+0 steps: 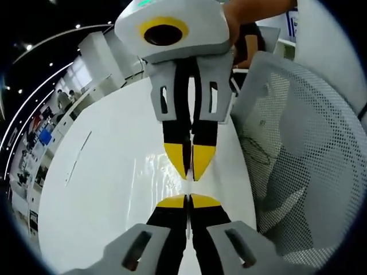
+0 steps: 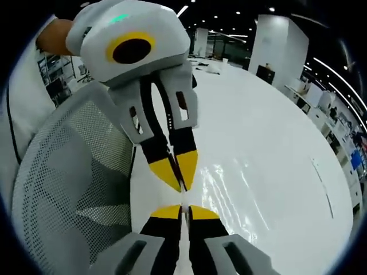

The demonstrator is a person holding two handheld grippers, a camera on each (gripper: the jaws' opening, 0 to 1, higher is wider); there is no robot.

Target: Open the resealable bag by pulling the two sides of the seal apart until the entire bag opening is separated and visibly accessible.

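Judging by how things lie, the task is at its start or barely under way: the bag [image 1: 166, 172] shows as a clear, glossy film above the white table [image 1: 97, 200], and no gap can be seen between the two sides of its seal.

In the left gripper view, the left gripper [image 1: 188, 200] has its yellow-tipped jaws closed together on a thin upright edge, apparently the bag's top strip. The right gripper [image 1: 189, 172] comes in from above, tips pointing at the left's, jaws likewise pressed together on that edge. The right gripper view shows the mirror arrangement: right gripper [image 2: 182, 212] below, left gripper [image 2: 179, 175] above, the film [image 2: 229, 189] glinting beside them.

The film is transparent and poorly resolved, so which side of the seal each gripper has cannot be confirmed.

Remaining: the whole separation of the seal.

Count: two grippers, one bag, one table, one mesh-backed chair [image 1: 298, 154].
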